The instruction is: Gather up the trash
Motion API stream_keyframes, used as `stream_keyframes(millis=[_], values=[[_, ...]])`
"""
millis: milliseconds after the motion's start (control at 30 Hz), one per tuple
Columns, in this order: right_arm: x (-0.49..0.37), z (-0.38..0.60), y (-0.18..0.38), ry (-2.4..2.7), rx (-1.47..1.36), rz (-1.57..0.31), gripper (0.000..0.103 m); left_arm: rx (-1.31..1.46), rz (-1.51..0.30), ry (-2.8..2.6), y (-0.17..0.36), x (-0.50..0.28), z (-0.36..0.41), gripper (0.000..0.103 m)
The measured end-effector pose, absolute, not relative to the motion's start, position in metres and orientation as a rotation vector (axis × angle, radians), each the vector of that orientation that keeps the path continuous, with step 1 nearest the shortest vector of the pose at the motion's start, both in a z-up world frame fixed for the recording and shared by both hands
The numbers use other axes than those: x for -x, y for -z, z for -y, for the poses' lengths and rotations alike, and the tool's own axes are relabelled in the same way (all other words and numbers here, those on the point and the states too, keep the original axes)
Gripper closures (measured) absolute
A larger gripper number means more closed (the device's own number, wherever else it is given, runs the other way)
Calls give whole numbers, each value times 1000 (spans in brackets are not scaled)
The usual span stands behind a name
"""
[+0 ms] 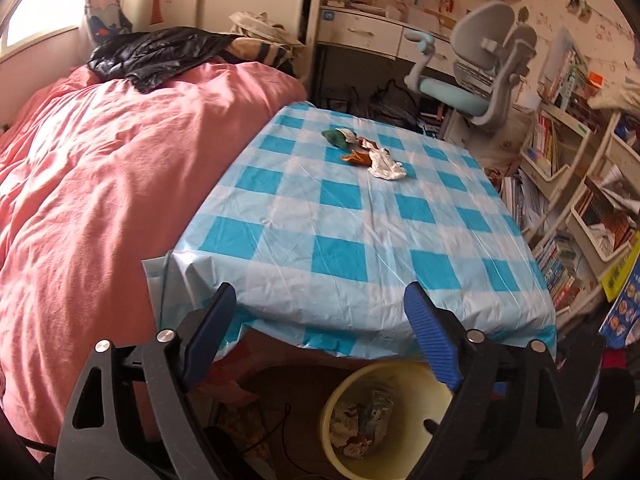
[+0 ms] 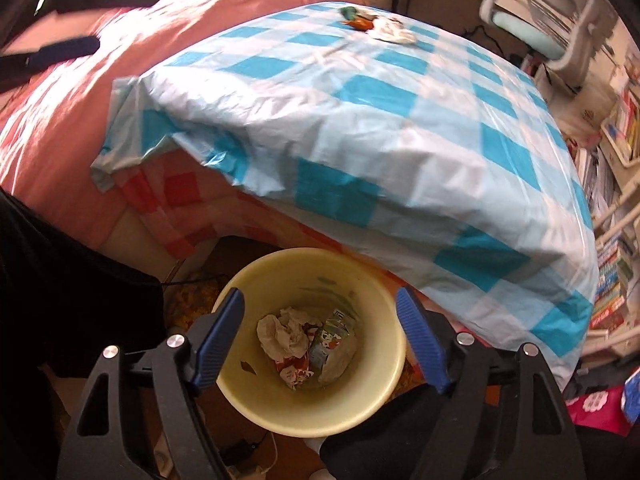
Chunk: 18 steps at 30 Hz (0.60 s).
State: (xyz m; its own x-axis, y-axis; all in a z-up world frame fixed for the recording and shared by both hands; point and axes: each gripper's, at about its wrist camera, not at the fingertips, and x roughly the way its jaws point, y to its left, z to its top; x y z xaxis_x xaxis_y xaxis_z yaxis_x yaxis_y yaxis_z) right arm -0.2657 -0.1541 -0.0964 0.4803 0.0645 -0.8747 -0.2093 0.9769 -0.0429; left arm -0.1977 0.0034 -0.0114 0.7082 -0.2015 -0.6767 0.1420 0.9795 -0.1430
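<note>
Trash [image 1: 366, 151] lies bunched at the far end of the checked tablecloth [image 1: 360, 240]; more sits in the yellow bin [image 2: 360, 408] below the near edge. Both the left gripper [image 1: 320, 320] and right gripper [image 2: 320, 332] gape empty. A pink bed [image 1: 100, 180] flanks the table.

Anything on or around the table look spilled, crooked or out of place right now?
Nothing spilled. The checked tablecloth hangs crooked, its near-left corner bunched up. A small pile of scraps remains at the table's far end; earlier trash sits inside the yellow bin below.
</note>
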Motion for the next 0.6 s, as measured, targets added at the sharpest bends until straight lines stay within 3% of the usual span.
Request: stream_keyframes(millis=[600], values=[[276,123,105,-225,331,-1028,22,93,-780,144,15,193,-7,13]])
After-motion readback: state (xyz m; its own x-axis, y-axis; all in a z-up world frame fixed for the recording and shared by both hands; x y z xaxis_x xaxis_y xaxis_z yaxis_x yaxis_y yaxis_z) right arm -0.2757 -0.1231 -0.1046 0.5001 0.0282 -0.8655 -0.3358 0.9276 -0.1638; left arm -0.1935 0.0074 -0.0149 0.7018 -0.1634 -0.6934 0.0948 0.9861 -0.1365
